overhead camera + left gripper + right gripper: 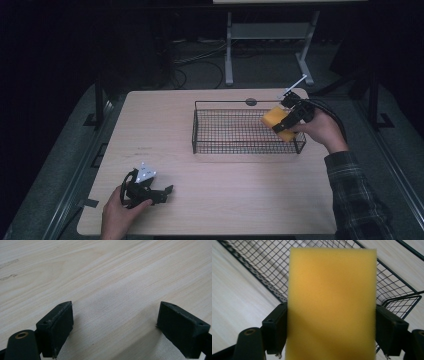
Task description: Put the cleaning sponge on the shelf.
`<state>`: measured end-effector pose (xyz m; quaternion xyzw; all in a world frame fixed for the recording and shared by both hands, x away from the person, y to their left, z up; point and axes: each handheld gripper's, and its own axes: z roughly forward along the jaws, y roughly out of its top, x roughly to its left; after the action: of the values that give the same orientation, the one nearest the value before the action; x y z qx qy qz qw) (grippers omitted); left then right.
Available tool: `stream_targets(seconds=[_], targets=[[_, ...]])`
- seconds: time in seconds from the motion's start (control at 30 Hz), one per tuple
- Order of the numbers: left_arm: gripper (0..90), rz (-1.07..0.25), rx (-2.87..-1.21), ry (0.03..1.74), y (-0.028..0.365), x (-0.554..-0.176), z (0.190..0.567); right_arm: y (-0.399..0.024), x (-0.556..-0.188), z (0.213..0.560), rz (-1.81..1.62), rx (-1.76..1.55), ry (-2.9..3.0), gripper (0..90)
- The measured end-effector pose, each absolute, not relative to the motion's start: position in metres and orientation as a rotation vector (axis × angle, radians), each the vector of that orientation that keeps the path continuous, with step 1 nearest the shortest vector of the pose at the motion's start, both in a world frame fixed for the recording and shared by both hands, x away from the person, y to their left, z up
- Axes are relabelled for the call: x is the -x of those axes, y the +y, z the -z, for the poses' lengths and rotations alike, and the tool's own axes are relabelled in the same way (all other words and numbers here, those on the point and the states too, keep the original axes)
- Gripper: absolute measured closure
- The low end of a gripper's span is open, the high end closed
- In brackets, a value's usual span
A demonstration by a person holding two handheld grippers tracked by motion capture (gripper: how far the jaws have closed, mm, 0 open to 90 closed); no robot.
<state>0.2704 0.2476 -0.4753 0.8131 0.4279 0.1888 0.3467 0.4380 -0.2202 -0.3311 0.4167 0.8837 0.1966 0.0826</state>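
Observation:
A yellow sponge [278, 121] hangs over the right end of the black wire basket [220, 145], held in my right gripper [284, 122]. In the right gripper view the sponge [332, 305] stands tall between the two black pads [275, 332], which press on its sides, with the basket [257, 272] below and behind it. My left gripper [162, 192] lies low on the table near the front left corner, held by a hand. Its jaws stand wide apart over bare wood, and its left pad [56, 327] has nothing against it.
The light wooden table [165, 130] carries the basket at its far right half. A round grommet [251, 102] sits at the far edge behind the basket. Beyond the table stand a metal frame leg [229, 55] and floor cables.

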Motion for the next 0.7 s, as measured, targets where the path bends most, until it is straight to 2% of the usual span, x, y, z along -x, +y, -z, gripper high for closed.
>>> stream_targets(seconds=[0.7], targets=[[12.7,-0.49,-2.109,1.11,0.248,-0.27,0.475,-0.225,-0.469,0.364,-0.546,-1.342,2.583,23.1]])
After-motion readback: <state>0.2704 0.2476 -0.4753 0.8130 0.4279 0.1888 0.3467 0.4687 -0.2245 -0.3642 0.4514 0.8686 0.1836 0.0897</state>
